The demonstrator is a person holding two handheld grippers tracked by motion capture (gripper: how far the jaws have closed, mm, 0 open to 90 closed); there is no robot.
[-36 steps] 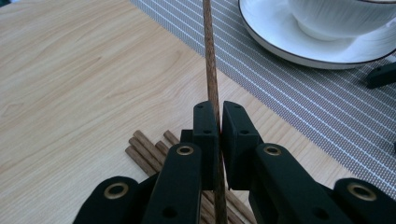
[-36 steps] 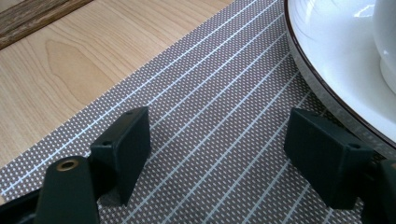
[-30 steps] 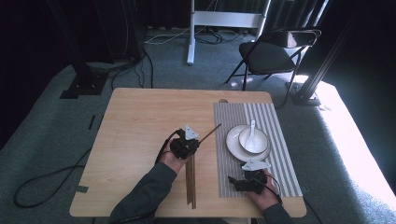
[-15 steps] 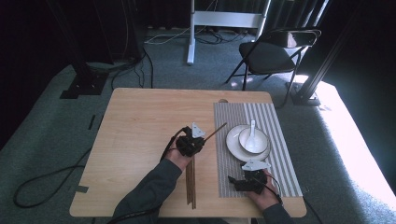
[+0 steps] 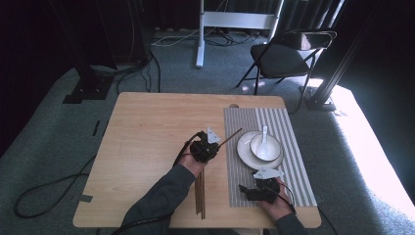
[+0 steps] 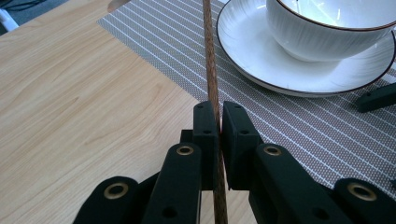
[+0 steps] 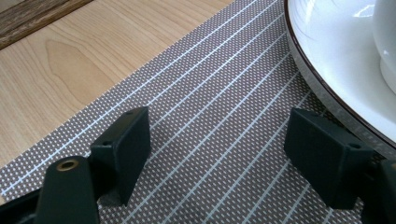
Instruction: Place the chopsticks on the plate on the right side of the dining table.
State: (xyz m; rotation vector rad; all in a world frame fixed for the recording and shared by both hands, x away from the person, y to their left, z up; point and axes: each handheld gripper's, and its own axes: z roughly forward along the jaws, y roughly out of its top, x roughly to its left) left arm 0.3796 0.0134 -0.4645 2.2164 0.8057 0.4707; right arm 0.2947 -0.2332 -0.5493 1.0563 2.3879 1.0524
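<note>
My left gripper (image 5: 208, 149) (image 6: 219, 126) is shut on a brown wooden chopstick (image 6: 209, 56) (image 5: 231, 136), whose tip reaches over the left edge of the striped grey placemat (image 5: 284, 142) (image 6: 289, 126). A white bowl (image 5: 265, 147) (image 6: 327, 28) holding a white spoon (image 5: 264, 134) sits on a white plate (image 5: 244, 149) (image 6: 247, 51) on that mat. More chopsticks (image 5: 199, 193) lie on the bare table beside the left forearm. At the mat's near edge my right gripper (image 5: 249, 192) (image 7: 219, 154) rests open with nothing between its jaws, the plate's rim (image 7: 317, 79) just beyond its right jaw.
The wooden table (image 5: 147, 127) has open space to the left and far side. A folding chair (image 5: 284, 58) and a white stand (image 5: 200, 34) are on the carpet beyond the table. Cables (image 5: 44, 191) trail over the floor at left.
My left gripper has carried the chopstick to the right, toward the placemat and plate. My right gripper has stayed where it was.
</note>
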